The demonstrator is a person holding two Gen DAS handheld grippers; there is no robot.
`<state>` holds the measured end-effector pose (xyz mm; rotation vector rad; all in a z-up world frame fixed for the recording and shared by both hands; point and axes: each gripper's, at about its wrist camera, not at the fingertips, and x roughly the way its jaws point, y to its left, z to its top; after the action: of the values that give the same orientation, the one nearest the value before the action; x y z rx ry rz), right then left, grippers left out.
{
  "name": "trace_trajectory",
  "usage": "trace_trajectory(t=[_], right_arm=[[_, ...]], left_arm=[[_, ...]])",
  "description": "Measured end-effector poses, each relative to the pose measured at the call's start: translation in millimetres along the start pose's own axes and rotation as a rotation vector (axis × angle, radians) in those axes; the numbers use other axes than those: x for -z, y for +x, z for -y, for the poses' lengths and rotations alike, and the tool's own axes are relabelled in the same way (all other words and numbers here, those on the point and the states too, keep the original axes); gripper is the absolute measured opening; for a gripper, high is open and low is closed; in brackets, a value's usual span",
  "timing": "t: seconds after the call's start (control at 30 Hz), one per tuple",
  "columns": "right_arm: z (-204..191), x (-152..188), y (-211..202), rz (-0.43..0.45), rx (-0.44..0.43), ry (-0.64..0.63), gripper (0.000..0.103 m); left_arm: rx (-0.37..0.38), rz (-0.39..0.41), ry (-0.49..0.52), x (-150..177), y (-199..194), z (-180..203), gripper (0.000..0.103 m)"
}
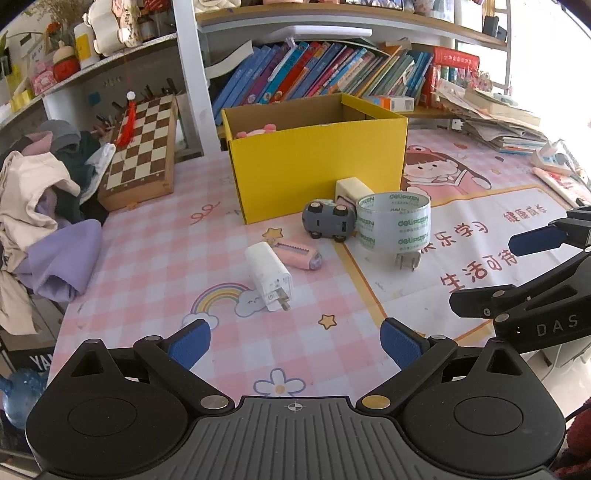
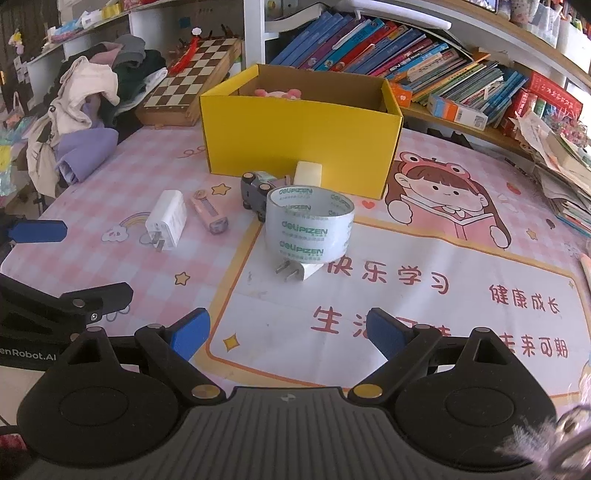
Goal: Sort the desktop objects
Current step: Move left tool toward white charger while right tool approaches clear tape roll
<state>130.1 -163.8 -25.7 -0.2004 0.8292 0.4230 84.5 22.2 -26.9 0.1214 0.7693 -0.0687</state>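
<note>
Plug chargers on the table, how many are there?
2 sure: a white charger beside the pink cutter, and another charger under the tape roll. The cream block may be a third.

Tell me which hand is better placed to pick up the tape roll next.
Probably the right. The tape roll lies straight ahead between the right gripper fingers; from the left gripper it sits off to the right.

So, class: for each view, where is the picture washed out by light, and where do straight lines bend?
Left wrist view: the window at upper right is blown out; the shelf curves.
Right wrist view: lighting is even, the paper stack pale; the bookshelf bows at the edge.
</note>
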Motion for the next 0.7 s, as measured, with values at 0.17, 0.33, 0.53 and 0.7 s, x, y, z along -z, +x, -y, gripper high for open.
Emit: trace_trajectory(t=[0.17,0.33,0.53,0.7], right_arm=[[2,-6,5,-0.006,-0.006,-0.012,0.093],[4,-12,11,-0.013,-0.010,-0.026,0.093],[7,-20,18,-0.024,-0.016,-0.040,0.093],[9,-28,24,-0.026,-0.021,-0.056,0.093]], left_arm=[[-0.005,-0.004,-0.015,-3,4,-2,0.100],[-0.007,-0.007,-0.030,-7,9,-4,0.100],[-0.013,-0.016,-0.051,-12,18,-7,0.100],[-0.022,-0.013,-0.072,-17,23,-10,0.100]])
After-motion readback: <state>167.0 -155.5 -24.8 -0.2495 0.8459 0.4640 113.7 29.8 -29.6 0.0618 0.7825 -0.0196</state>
